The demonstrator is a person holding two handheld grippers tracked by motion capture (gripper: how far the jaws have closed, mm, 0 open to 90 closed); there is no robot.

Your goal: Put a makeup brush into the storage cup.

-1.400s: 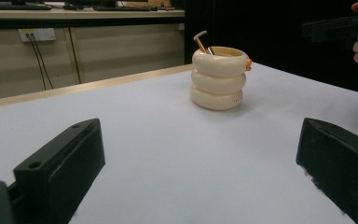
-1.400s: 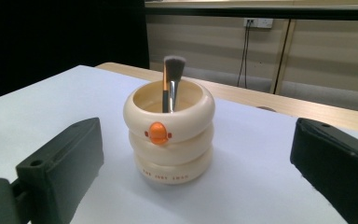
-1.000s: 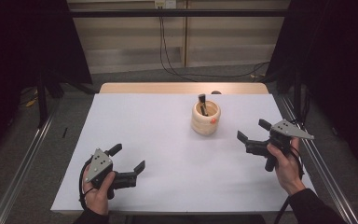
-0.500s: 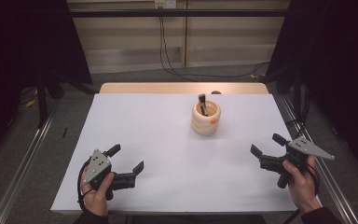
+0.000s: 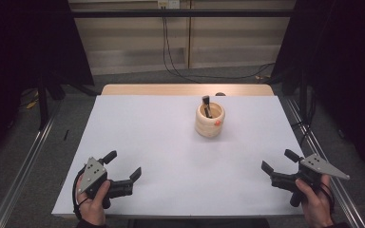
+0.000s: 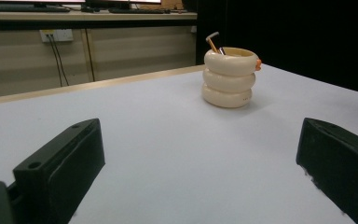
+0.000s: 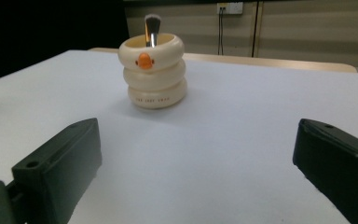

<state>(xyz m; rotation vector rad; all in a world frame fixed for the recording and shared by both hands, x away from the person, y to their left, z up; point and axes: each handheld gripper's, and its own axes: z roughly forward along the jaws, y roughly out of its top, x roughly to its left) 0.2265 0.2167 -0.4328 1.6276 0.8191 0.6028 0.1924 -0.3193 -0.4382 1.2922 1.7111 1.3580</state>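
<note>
Brush holder: cream duck-face cup point(image 5: 209, 122) made of three stacked rings, orange beak on the side, standing upright on the white table point(image 5: 161, 156), far of centre & slightly right.
Contents: makeup brush point(image 5: 206, 105) sits inside, leaning; bristle tip up in right gripper view point(image 7: 152, 29), angled handle end pokes over the rim in left gripper view point(image 6: 212, 39).
Long axis: cup's axis vertical, mouth up; beak faces near-right, toward the right gripper's camera. Brush axis steep, tilted off vertical.
Handling (judgement): looks like hard glazed ceramic or resin, so stiff, smooth, prob. slippery & chippable; moderate weight. Ring grooves give jaws a seat, so best grip is across the middle ring, or one jaw inside the rim. Brush is light, thin, loose in the cup; pinch it on the ferrule or handle, not the bristles.
Left gripper point(image 5: 125, 168): near-left corner of table, held in a hand, jaws spread wide, nothing between them; well apart from cup.
Right gripper point(image 5: 281, 164): near-right edge, held in a hand, jaws likewise wide apart & empty; well apart from cup.
Surroundings: wall socket w/ cables point(image 5: 168, 4) beyond the far edge.
</note>
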